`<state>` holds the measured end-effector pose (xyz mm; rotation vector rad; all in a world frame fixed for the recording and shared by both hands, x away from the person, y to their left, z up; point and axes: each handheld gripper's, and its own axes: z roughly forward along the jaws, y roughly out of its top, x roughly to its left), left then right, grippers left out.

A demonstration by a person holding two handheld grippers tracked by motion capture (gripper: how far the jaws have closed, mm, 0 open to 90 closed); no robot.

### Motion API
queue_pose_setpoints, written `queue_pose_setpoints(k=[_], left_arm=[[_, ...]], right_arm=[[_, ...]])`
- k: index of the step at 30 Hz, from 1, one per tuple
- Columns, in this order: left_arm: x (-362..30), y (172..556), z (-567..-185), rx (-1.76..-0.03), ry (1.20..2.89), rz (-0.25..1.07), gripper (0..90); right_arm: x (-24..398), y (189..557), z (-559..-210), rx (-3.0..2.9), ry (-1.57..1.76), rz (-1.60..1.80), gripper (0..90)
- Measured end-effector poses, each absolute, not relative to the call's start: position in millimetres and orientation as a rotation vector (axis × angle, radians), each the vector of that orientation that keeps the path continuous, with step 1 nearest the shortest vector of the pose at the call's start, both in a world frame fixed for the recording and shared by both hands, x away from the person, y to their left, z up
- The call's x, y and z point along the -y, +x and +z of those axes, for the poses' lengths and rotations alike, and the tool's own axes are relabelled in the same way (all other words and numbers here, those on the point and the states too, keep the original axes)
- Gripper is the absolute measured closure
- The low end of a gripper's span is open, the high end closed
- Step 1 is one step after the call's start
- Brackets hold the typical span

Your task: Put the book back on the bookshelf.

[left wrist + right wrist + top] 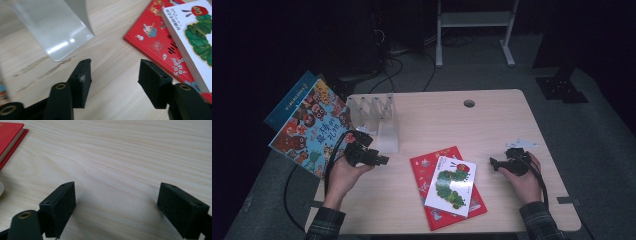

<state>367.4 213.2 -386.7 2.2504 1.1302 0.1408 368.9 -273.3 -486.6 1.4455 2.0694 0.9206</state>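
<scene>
The room was dark, and light fell from above on the table (492, 120) alone. The high view looked soft and grainy. The clear stand (53, 27) had a white glare. Up close, the black jaws looked a bit blurry

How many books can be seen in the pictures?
4. A white caterpillar book lies on a red book mid-table. A colourful animal book overhangs the table's left edge, on top of a blue book. More could be hidden underneath.

2 black grippers (382, 160) (493, 161) — trailing black cables, plaid sleeves (326, 224).
</scene>
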Motion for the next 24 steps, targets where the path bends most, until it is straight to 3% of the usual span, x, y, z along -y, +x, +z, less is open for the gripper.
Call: queue_pose_setpoints(k=[4, 8, 19, 23, 24], left_arm=[[-208.9, 362.7, -401.7, -1.093, 2.229, 0.139, 31.8], [-206.9, 355.1, -414.4, -1.075, 2.216, 0.218, 20.1], [-196.3, 345.2, -436.9, -1.084, 2.237, 0.150, 2.4], [-191.7, 340.2, -442.0, -1.078, 2.258, 0.137, 2.4], [-190.6, 337.3, -444.9, -1.071, 2.258, 0.128, 1.8]], right_arm=[[273.1, 368.3, -486.5, -2.072, 1.447, 0.922, 14.5], [273.0, 367.9, -486.4, -2.074, 1.444, 0.923, 14.6], [273.1, 365.8, -486.4, -2.078, 1.438, 0.923, 15.5], [273.2, 363.4, -486.0, -2.081, 1.419, 0.938, 24.3], [271.5, 359.8, -485.5, -2.082, 1.397, 0.960, 35.5]])
